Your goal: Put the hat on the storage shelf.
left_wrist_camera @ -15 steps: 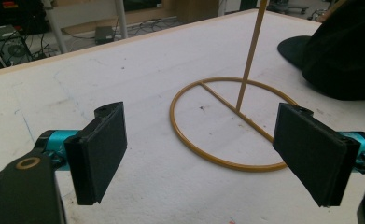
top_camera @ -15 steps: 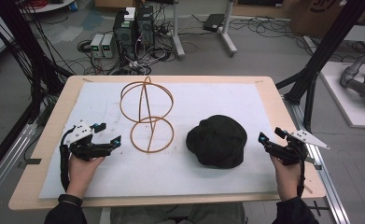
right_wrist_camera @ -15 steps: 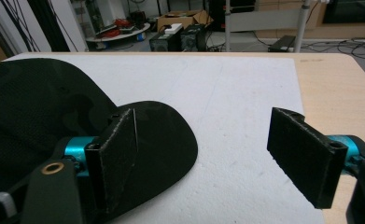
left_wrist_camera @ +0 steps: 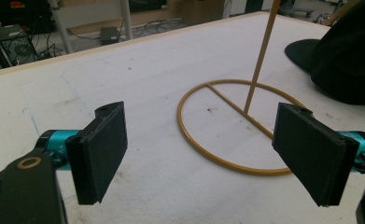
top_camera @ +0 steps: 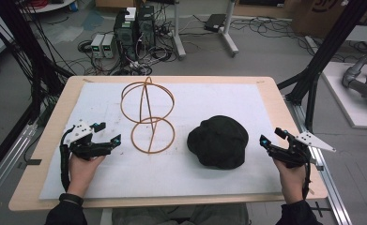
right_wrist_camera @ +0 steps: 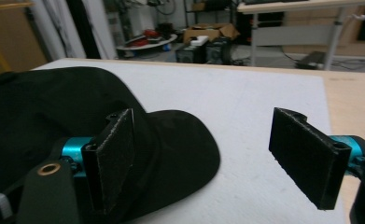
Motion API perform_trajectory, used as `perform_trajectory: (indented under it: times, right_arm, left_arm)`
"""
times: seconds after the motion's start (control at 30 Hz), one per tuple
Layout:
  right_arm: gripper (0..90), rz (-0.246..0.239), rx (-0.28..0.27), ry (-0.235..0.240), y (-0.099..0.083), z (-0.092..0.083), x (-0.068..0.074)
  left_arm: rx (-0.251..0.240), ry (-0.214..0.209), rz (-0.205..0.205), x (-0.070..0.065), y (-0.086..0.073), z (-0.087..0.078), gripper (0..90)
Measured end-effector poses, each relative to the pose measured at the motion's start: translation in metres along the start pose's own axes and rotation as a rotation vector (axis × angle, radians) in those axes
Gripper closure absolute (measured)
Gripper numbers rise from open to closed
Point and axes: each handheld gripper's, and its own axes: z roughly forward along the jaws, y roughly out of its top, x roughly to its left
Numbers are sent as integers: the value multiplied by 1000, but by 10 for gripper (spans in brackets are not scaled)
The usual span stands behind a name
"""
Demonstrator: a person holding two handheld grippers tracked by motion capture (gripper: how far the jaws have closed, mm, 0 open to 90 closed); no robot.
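Cap: one black baseball cap, matte and rumpled, lying on the white mat; it sits just ahead of the right gripper and toward the other gripper.
Wire stand: one orange wire stand, a flat ring base with a crossbar, an upright rod and hoops on top; it stands just ahead of the left gripper, between that tool and the cap.
Left gripper: jaws spread wide, nothing between them, held by the left hand low over the mat.
Right gripper: jaws spread wide, empty, held by the right hand near the mat's edge.
Left gripper view: the stand's ring base close up between the pads, with the cap's edge beyond.
Right gripper view: the cap's brim reaches past one pad; the crown is behind it.
High view: the stand's upper hoops, the wooden table, and computers and cables on the floor beyond it.
Count: two grippers, one cap, one stand.
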Motion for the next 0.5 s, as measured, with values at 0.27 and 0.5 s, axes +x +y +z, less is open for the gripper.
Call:
perform_trajectory:
  times: [0.27,0.5]
  right_arm:
    - [265,-77,70,183,-1,10,14]
    - [307,-136,129,257,1,28,26]
  left_arm:
    - [-4,11,-18,2,0,1,188]
    - [12,-6,-21,1,-1,-1,189]
